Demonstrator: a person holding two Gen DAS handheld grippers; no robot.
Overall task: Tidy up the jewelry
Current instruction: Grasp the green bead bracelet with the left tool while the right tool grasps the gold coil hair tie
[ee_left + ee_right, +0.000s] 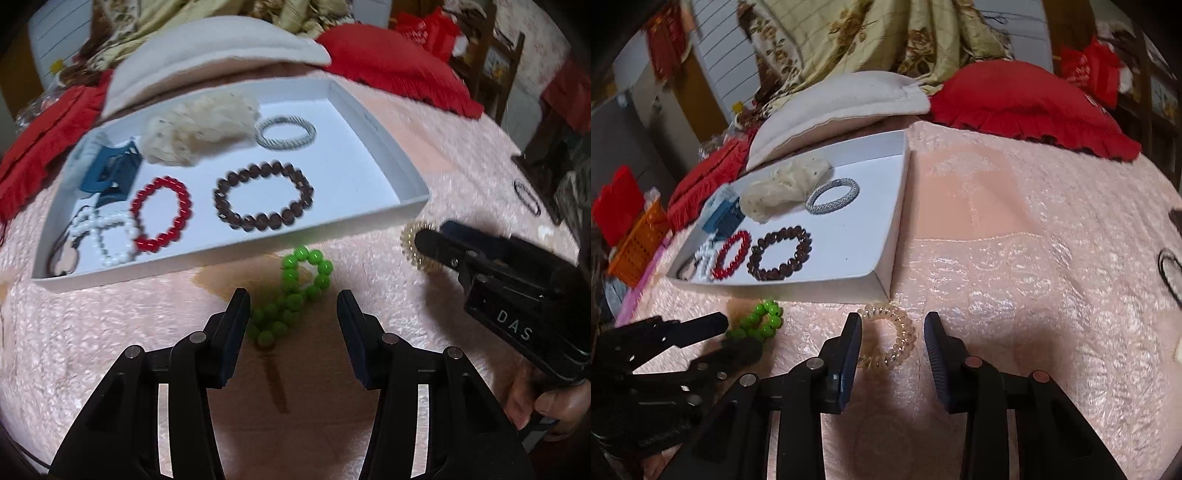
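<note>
A green bead bracelet (295, 295) lies twisted on the pink bedspread, in front of the white tray (229, 266). My left gripper (293, 299) hangs over it, open, with a finger on either side of the beads. To the right, a clear golden spiral hair tie (905, 332) lies between the fingers of my right gripper (892, 325), which is open; the left finger covers the tie's edge and the right finger stands off it. The tray holds a brown bead bracelet (308, 192), a red one (184, 206), a silver bangle (284, 146) and other pieces.
A cream scrunchie (199, 129), a blue claw clip (114, 173) and white pearls (110, 221) fill the tray's left and back. A thin black hair tie (516, 188) lies far right on the bedspread. Pillows and red cloth border the back. A hand (554, 406) holds the right gripper.
</note>
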